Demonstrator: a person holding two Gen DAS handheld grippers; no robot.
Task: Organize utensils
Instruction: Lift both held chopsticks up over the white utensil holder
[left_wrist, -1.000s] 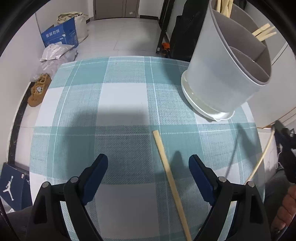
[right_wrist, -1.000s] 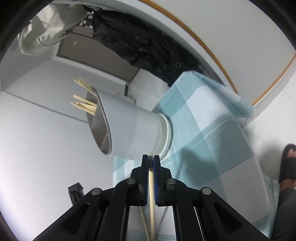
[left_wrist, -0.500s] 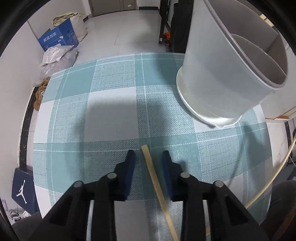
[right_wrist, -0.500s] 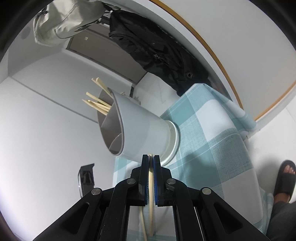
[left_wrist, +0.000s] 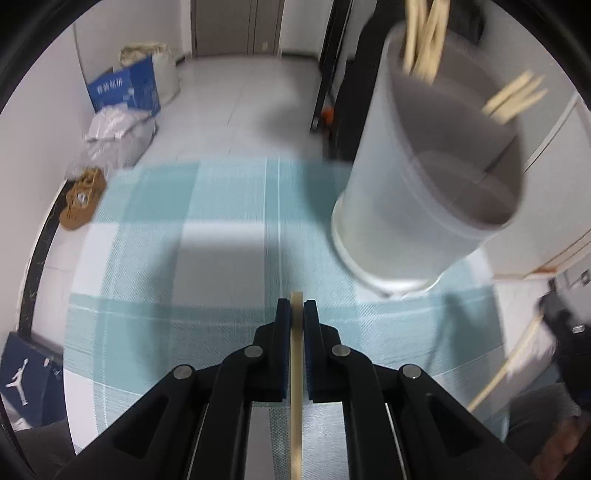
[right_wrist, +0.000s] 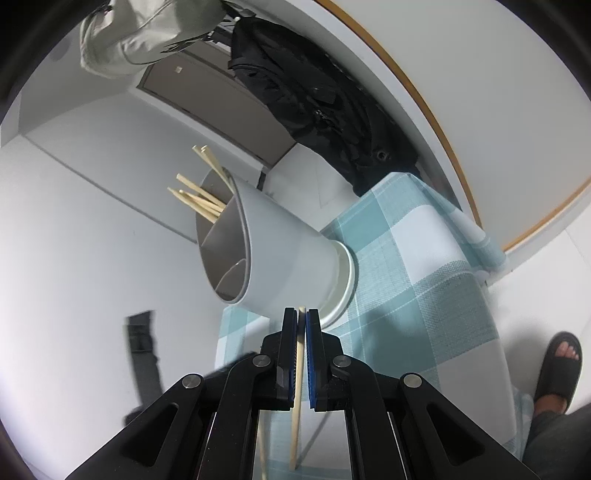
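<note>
My left gripper (left_wrist: 296, 314) is shut on a wooden chopstick (left_wrist: 296, 387) that runs back between its fingers, over the teal checked tablecloth (left_wrist: 184, 258). A white divided utensil holder (left_wrist: 417, 192) stands ahead to the right with several chopsticks (left_wrist: 513, 98) in it. My right gripper (right_wrist: 302, 321) is shut on another chopstick (right_wrist: 297, 387), raised and tilted, with the holder (right_wrist: 280, 251) just beyond its tips. That gripper and its chopstick (left_wrist: 506, 369) show blurred at the right edge of the left wrist view.
The cloth-covered table ends just past the holder, with tiled floor beyond (left_wrist: 251, 103). A blue box (left_wrist: 125, 92), bags and shoes (left_wrist: 81, 199) lie on the floor to the left. A black bag (right_wrist: 325, 99) hangs behind the table. A sandalled foot (right_wrist: 557, 365) is at the right.
My left gripper has closed on the chopstick that lay on the cloth and holds it. My right gripper has swung slightly, still holding its chopstick near the holder.
</note>
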